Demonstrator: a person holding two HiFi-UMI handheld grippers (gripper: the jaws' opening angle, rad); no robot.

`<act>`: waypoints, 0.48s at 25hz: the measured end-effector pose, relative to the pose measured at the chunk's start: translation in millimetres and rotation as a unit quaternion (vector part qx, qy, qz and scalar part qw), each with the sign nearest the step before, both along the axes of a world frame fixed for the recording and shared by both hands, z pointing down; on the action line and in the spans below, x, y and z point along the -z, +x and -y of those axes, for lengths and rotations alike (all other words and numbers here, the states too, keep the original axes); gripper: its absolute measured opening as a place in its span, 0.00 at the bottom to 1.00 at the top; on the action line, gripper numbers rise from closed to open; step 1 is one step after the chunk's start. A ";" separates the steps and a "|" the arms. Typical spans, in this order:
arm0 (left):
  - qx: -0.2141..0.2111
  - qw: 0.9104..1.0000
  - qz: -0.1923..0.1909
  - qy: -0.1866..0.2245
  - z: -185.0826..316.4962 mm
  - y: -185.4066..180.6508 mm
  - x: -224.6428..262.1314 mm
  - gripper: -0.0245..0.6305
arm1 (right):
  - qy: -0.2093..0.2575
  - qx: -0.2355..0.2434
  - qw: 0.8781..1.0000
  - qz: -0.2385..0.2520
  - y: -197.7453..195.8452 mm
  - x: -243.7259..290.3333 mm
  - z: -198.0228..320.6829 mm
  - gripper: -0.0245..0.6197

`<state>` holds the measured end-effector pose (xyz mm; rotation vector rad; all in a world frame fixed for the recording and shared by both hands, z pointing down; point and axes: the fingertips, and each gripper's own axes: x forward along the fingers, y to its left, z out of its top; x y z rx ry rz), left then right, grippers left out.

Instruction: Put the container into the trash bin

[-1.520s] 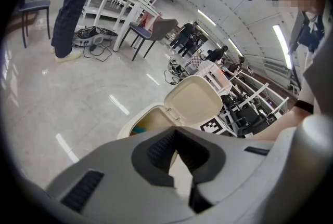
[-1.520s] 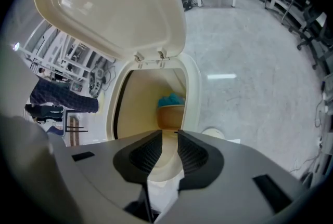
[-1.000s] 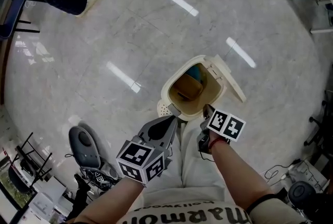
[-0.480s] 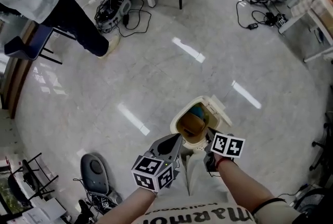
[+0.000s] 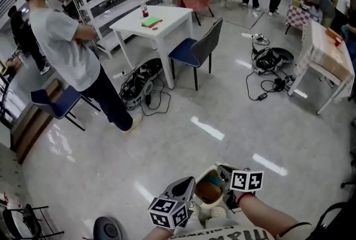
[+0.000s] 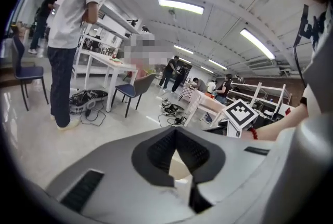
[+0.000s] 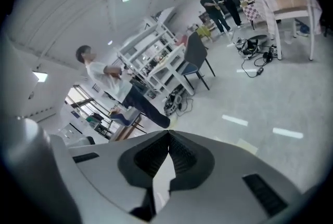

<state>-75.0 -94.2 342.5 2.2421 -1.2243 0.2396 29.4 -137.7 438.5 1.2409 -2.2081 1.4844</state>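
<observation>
The cream trash bin point(image 5: 218, 212) stands on the floor at the bottom of the head view with its lid swung open. Inside it lies a brown container point(image 5: 208, 191) beside something blue. My left gripper point(image 5: 188, 182) is over the bin's left rim, jaws shut with nothing between them. Over the right rim is my right gripper point(image 5: 225, 173), also shut and empty. In the left gripper view the jaw tips point(image 6: 175, 132) meet, and the right gripper's marker cube point(image 6: 240, 114) shows beyond them. The right gripper view has its closed jaws point(image 7: 167, 134) pointing out across the room.
A person point(image 5: 72, 60) stands at the left next to a blue chair point(image 5: 55, 101). A white table point(image 5: 153, 21) with a grey chair point(image 5: 194, 49) and floor cables point(image 5: 139, 88) is ahead. Another table point(image 5: 325, 55) and more cables point(image 5: 270, 60) lie to the right. A grey device point(image 5: 108, 229) sits bottom left.
The head view has tilted up from the floor to the room, so the bin and grippers slid to the bottom edge. Both grippers stay shut beside the bin.
</observation>
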 end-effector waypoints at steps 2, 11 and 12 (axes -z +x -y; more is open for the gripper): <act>-0.003 1.000 0.001 0.024 2.5 -1.8 23.5 0.05 | 0.031 -0.004 0.999 0.018 -0.1 37.4 12.4 0.04; 0.003 0.995 -0.001 0.097 20.9 -12.0 94.3 0.05 | 0.163 -0.005 0.986 0.033 7.3 164.5 34.4 0.04; 0.001 0.995 -0.003 0.104 22.3 -10.7 99.9 0.05 | 0.171 -0.005 0.985 0.031 8.6 171.4 34.7 0.04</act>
